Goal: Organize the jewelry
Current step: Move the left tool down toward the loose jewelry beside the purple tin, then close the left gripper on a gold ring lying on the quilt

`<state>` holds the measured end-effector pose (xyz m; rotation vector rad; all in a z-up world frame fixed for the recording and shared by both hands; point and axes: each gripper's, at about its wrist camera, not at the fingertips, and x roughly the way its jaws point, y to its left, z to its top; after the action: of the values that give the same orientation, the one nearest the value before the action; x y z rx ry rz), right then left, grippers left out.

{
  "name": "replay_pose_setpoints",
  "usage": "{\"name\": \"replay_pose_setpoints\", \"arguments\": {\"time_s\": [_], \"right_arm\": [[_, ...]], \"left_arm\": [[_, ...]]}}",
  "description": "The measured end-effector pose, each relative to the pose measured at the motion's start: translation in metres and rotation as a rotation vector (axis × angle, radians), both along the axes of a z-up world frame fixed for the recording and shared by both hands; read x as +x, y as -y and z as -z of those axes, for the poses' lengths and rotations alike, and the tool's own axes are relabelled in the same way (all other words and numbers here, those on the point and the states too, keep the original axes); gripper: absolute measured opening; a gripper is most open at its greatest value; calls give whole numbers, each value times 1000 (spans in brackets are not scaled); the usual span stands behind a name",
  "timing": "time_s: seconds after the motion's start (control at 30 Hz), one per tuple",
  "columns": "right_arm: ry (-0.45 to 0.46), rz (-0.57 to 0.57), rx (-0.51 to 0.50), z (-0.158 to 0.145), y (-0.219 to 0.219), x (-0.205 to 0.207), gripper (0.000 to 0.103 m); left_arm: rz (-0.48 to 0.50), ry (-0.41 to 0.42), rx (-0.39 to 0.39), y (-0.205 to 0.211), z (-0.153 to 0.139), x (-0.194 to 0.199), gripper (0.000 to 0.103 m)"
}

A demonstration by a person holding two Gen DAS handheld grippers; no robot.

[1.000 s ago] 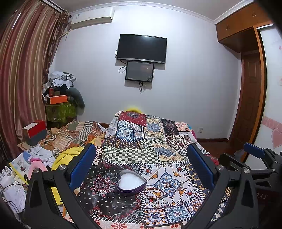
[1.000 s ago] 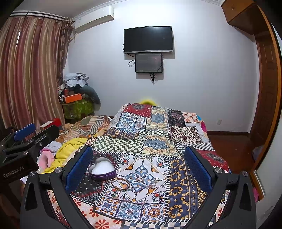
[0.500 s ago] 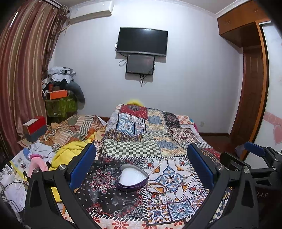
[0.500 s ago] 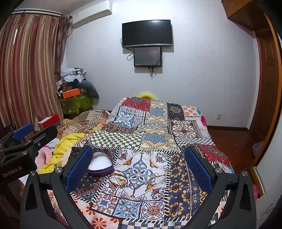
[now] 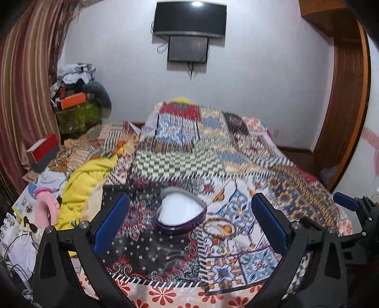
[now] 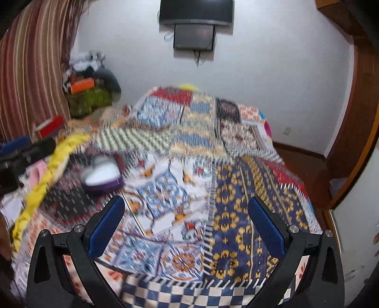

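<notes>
A heart-shaped purple box (image 5: pixel 180 213) with a white inside lies open on the patchwork quilt (image 5: pixel 236 165). In the left wrist view it sits just ahead of and between the blue pads of my left gripper (image 5: pixel 189 198), which is open and holds nothing. In the blurred right wrist view the same box (image 6: pixel 101 175) lies ahead and to the left of my right gripper (image 6: pixel 186 201), also open with nothing between its pads. Each gripper shows at the edge of the other's view: the right gripper (image 5: pixel 350 213) and the left gripper (image 6: pixel 23 151). I can make out no jewelry.
A yellow blanket (image 5: pixel 87 180), a pink item (image 5: pixel 46 210) and papers crowd the bed's left side. A red box (image 5: pixel 43 151) and a pile of clutter (image 5: pixel 75 94) stand by the striped curtain. A TV (image 5: pixel 189 20) hangs on the far wall; a wooden door (image 5: pixel 341 106) is at right.
Both views have tipped down and moved closer to the bed. The heart box now sits larger and nearer between the left pads. The right view is blurred by motion.
</notes>
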<state>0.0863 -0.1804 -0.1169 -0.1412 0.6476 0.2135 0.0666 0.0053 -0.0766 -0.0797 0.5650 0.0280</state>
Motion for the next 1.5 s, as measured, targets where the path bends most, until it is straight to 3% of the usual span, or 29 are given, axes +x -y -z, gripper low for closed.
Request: {"name": "replay_pose_setpoints", "arguments": {"time_s": [0.13,0.2,0.43,0.7,0.9,1.07,1.23,1.47,1.5], "right_arm": [[-82,-3,-43,25,6,8,103],[-117,-10,-50,35,9,12,103],[-197,-77,-33,54,6,17,103],[-284,-186,3,68,-16,25,96],[-348,-271,11,80,-36,29,82],[-386,-318,6,89,-46,32,60],[-389,-353,-14,92,-53,32,48],[-389,-373,-12,92,-55,33,20],[-389,-374,-11,92,-54,32,20]], "left_arm": [[8,-83,-8,-3,22,13,103],[10,-121,-3,-2,34,18,98],[68,-252,-7,4,72,32,95],[169,-380,-67,12,104,36,73],[205,-412,-62,14,113,33,60],[230,-413,-66,13,113,30,46],[245,-415,-82,10,113,30,42],[276,-423,-96,16,115,36,42],[279,-423,-93,17,116,37,42]]}}
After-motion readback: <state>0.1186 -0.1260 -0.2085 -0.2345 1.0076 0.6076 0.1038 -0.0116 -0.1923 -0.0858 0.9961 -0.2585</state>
